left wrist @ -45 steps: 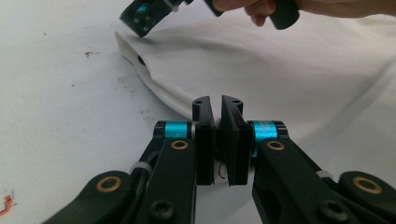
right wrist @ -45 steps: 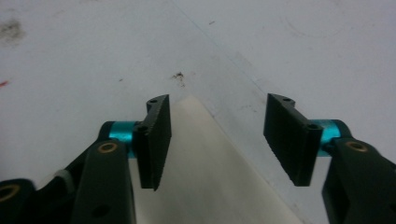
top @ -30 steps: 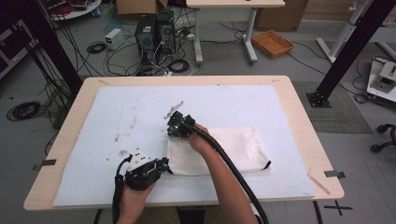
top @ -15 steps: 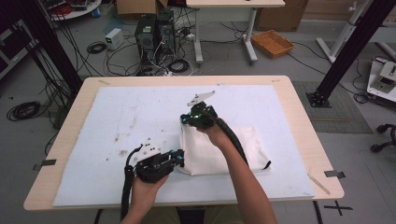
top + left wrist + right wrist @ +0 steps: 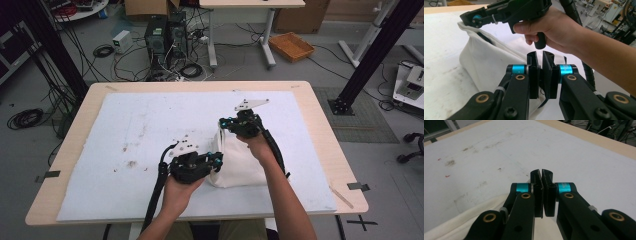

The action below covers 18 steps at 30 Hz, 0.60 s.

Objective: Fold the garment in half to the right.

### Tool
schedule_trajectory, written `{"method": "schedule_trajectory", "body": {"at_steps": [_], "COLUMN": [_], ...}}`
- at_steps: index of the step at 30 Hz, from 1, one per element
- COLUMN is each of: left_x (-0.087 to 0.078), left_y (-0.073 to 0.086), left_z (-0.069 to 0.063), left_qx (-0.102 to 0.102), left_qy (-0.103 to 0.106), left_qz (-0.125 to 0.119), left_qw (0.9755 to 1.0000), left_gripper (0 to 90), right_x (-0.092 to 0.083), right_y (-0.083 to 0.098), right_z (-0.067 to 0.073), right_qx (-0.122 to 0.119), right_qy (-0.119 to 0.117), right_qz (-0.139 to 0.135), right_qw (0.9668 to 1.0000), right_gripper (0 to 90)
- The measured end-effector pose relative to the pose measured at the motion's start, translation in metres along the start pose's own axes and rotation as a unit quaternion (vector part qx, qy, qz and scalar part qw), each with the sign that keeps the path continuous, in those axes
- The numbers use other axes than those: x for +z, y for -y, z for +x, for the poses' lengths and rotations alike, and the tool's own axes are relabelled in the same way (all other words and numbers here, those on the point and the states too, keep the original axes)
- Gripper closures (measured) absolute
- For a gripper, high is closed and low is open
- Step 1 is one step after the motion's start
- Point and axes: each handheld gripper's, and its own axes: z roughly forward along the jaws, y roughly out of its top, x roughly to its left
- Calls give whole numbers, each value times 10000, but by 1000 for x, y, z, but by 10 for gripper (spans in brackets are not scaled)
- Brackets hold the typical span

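Both tongs pinched shut on white cloth (image 5: 240,162): left tongs (image 5: 218,161) at near edge, right tongs (image 5: 223,123) lifting far corner off bench (image 5: 125,130).

Both grippers — left gripper (image 5: 216,161), right gripper (image 5: 223,123) — have fingers pinched closed.

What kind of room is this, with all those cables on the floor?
Probably a robotics lab or workshop: desktop computer towers amid tangled cables on the floor, black metal frame posts, and a padded work table.

No text, label or number is legible anywhere.
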Motion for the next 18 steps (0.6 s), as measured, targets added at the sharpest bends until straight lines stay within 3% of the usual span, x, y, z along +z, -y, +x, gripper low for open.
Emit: {"method": "schedule_trajectory", "body": {"at_steps": [5, 18], "left_x": [28, 89], "left_y": [-9, -13], "left_z": [-15, -36], "left_qx": [65, 139], "left_qy": [107, 237], "left_qz": [169, 562], "left_qw": [9998, 9980], "left_gripper": [838, 837], "right_x": [-21, -47], "right_y": [15, 42], "right_z": [-15, -43], "right_qx": [153, 355], "right_qy": [200, 626], "right_qz": [-55, 22], "right_qw": [9997, 9974], "right_gripper": [889, 889]}}
